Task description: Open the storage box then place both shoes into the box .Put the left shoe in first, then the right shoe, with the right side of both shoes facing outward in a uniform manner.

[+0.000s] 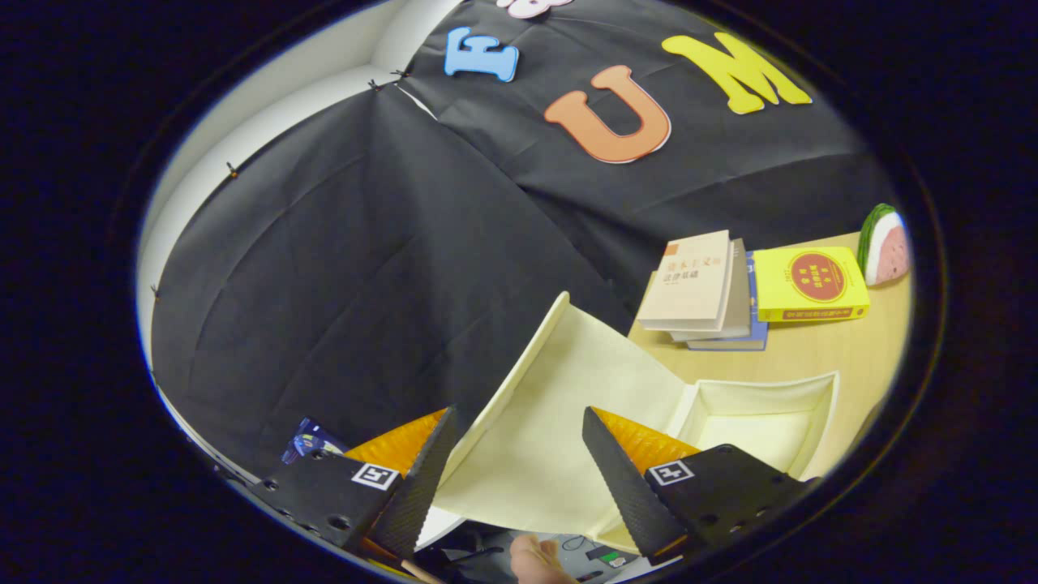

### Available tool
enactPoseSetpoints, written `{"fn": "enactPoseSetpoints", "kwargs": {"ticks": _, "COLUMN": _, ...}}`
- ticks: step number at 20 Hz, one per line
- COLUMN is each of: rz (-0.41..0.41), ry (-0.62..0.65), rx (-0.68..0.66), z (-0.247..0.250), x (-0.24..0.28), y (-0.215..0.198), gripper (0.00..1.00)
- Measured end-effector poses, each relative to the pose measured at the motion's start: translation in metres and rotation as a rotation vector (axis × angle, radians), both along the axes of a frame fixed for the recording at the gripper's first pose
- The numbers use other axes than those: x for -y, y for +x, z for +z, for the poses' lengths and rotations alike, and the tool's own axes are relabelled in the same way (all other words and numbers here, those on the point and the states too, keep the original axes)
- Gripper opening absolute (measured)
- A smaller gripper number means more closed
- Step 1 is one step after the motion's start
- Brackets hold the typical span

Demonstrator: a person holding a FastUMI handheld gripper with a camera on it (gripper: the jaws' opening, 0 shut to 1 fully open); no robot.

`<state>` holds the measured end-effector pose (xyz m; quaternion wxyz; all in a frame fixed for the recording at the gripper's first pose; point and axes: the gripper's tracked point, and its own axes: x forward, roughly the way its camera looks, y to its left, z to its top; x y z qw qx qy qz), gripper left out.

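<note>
The cream fabric storage box point(819, 405) stands on the wooden table point(819, 353) beyond my right finger, and its pale inside is bare. Its lid point(568, 365) is swung up and tilted. The broad cream panel fills the gap between my fingers and reaches beyond them. My gripper point(516, 414) is open, its fingers wide apart. The lid's left edge runs down close beside the left finger point(422, 478); I cannot tell whether they touch.
Behind the box lie a stack of books point(697, 292), a yellow book point(811, 284) and a toy watermelon slice point(884, 243). A person's hand point(535, 560) shows below my fingers. A small blue object point(312, 438) sits left of the left finger.
</note>
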<state>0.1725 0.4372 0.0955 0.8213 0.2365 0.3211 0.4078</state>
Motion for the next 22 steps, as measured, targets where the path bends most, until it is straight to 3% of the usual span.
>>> {"fn": "enactPoseSetpoints", "kwargs": {"ticks": 6, "rz": -0.018, "ry": -0.115, "rx": 0.035, "z": -0.025, "x": 0.041, "y": -0.022, "gripper": 0.96}}
{"fn": "enactPoseSetpoints", "kwargs": {"ticks": 15, "rz": -0.198, "ry": -0.422, "rx": 0.028, "z": -0.106, "x": 0.198, "y": -0.005, "gripper": 0.96}}
{"fn": "enactPoseSetpoints", "kwargs": {"ticks": 18, "rz": -0.234, "ry": -0.558, "rx": -0.075, "z": -0.146, "x": 0.257, "y": -0.013, "gripper": 0.95}}
{"fn": "enactPoseSetpoints", "kwargs": {"ticks": 22, "rz": -0.311, "ry": -0.604, "rx": -0.244, "z": -0.183, "x": 0.322, "y": -0.021, "gripper": 0.95}}
